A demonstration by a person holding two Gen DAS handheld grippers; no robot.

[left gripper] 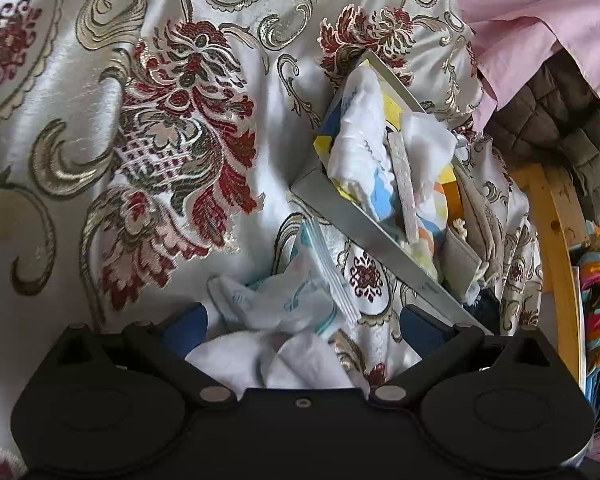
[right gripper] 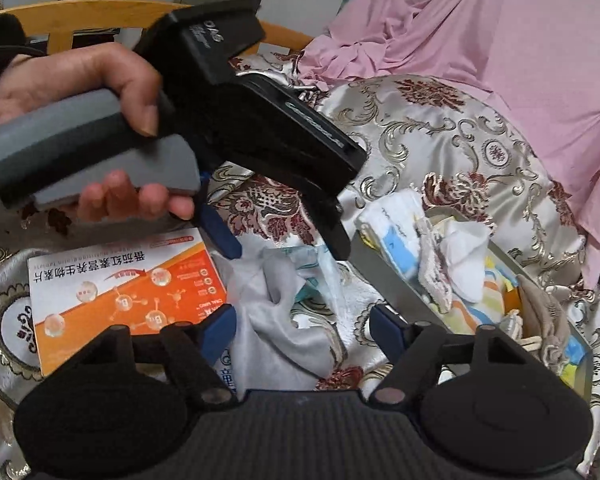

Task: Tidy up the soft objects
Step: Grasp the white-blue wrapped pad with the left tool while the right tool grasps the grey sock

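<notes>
Both grippers I hold point steeply down at the embroidered satin bedcover [left gripper: 100, 128]. My left gripper [left gripper: 300, 320] stands with jaws spread, its two blue pads either side of a crumpled pile of soft items [left gripper: 284, 320] without pressing on it. In the right wrist view my left hand [right gripper: 80, 120] is wrapped around that tool's grey handle, thumb on top and fingers curled beneath. My right gripper [right gripper: 300, 320] is likewise parted, nothing pinched; a limp grey cloth [right gripper: 276, 320] lies between its pads, apart from both. The pile shows one white terry cloth, one packet printed in pale blue, and a fanned stack of thin white sheets. One grey rectangular tray [left gripper: 340, 216] sits just beside the pile, tilted, packed with folded white and pastel-striped cloths, a speckled flat strip standing on edge, and beige fabric pieces at the far end. One glossy orange-and-white carton [right gripper: 124, 292] lies flat beside the grey cloth. Pink sheeting [right gripper: 500, 40] drapes behind.
</notes>
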